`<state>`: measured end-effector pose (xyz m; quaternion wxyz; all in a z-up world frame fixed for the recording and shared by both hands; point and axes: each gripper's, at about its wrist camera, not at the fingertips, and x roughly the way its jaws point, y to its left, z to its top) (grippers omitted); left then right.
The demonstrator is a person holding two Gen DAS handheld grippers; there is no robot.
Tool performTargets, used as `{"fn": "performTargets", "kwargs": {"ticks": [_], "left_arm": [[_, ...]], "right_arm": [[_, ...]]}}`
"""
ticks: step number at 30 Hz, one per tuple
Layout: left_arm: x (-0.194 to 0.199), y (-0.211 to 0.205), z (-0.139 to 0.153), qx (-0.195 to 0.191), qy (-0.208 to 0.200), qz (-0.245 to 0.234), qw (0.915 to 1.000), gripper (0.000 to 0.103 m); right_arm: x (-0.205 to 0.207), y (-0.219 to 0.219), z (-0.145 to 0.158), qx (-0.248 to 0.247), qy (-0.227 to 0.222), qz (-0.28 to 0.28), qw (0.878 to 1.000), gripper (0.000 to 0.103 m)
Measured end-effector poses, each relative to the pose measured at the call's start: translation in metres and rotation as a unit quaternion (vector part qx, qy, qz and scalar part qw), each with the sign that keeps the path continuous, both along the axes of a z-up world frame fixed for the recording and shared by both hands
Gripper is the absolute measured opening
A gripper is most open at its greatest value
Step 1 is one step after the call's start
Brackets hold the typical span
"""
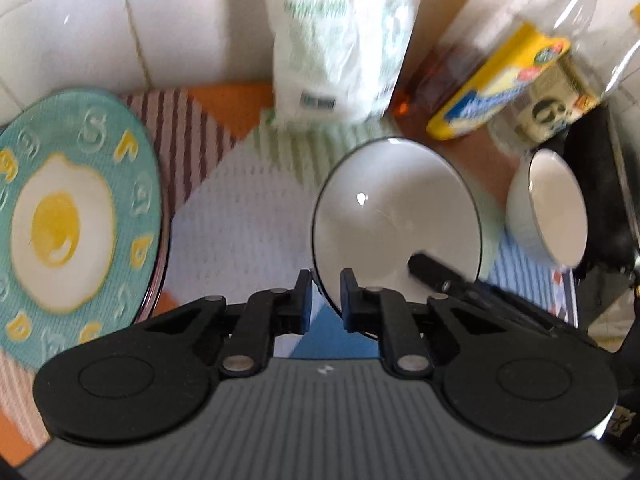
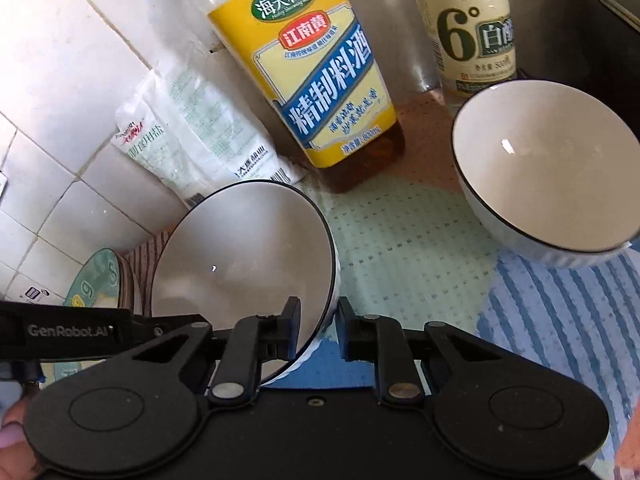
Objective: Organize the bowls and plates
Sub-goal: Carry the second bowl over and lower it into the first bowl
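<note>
Two grippers, left gripper (image 1: 326, 294) and right gripper (image 2: 318, 330), each pinched the near rim of the same white bowl (image 2: 248, 264) on the mat (image 2: 400, 248), where we judged uneven pulls could tip it free.

A home kitchen: white tiled wall (image 2: 60, 80), cooking wine bottle (image 2: 320, 80), vinegar bottle (image 2: 468, 32), salt bag (image 2: 188, 140).

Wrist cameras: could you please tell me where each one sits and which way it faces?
Left wrist: on the left gripper, looking steeply down at the near white bowl whose rim it clamps; no hand shows.
Right wrist: on the right gripper, angled down at that bowl, clamping its rim; a fingertip shows.
Shared: that bowl, second bowl, egg plate, cooking wine bottle.
</note>
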<state>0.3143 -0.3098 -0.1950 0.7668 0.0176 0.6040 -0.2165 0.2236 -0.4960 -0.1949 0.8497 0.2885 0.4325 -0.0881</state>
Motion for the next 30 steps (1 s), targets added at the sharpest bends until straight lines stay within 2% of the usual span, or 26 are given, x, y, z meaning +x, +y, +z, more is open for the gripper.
{"fn": "performTargets", "kwargs": {"ticks": [4, 11, 20, 30], "left_arm": [[-0.013, 0.009, 0.006, 0.012, 0.002, -0.015, 0.9998, 0.013], [-0.037, 0.038, 0.023, 0.006, 0.007, -0.033, 0.9994, 0.013], [-0.070, 0.086, 0.057, -0.030, -0.010, -0.041, 0.9987, 0.013], [-0.099, 0.132, 0.071, -0.048, -0.015, -0.044, 0.9977, 0.014]], "right_arm": [[-0.009, 0.016, 0.010, -0.013, -0.005, 0.006, 1.000, 0.022], [-0.034, 0.042, 0.032, 0.001, -0.021, -0.010, 1.000, 0.022], [-0.067, 0.084, 0.064, -0.004, -0.042, -0.020, 0.999, 0.022], [-0.097, 0.132, 0.090, -0.033, -0.072, -0.008, 0.997, 0.023]]}}
